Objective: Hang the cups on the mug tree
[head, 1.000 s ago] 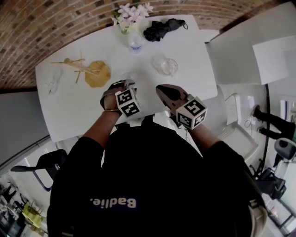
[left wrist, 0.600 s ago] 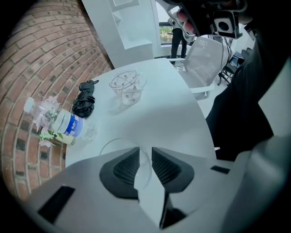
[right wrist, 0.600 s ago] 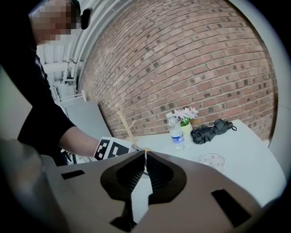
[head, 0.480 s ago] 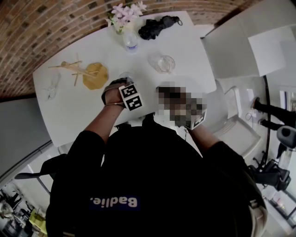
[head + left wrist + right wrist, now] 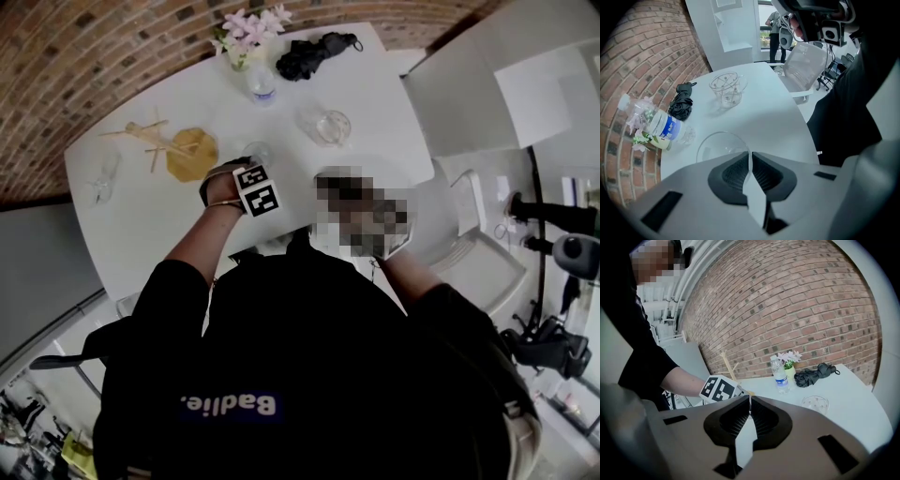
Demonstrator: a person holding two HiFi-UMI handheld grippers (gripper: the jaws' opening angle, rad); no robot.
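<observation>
Head view, left to right: on the white surface (image 5: pixel 141 244) a clear far-left cup (image 5: pixel 103 173) sits near the edge, apart from the wooden mug tree (image 5: pixel 192 155). Your left tool (image 5: pixel 246 169) reaches to the near cup (image 5: pixel 260 150), just right of the tree's round base. Behind them along the far edge are pink flowers (image 5: pixel 246 28), a water bottle (image 5: pixel 262 86) and a folded black umbrella (image 5: pixel 314 54). A third cup (image 5: pixel 330 127) stands right of centre. All three cups are on the surface. White print on your black shirt (image 5: pixel 230 408), upside down from this camera, reads like "Badlie."

Left gripper view: the left tool's jaws are closing and nearly together, and the thin glass wall of the near cup stands between the pads. Only this view brings the bottle's blue label close. Its print looks like "H2O", and the rest is too small to read. It also shows small marks on the third cup, which the head view does not.

Right gripper view: your right tool (image 5: pixel 750 411), covered by a mosaic patch in the head view, has its jaws narrowed to a slit with nothing between them. This view alone shows the mug tree standing upright, its post in front of the brick wall (image 5: pixel 787 301).
</observation>
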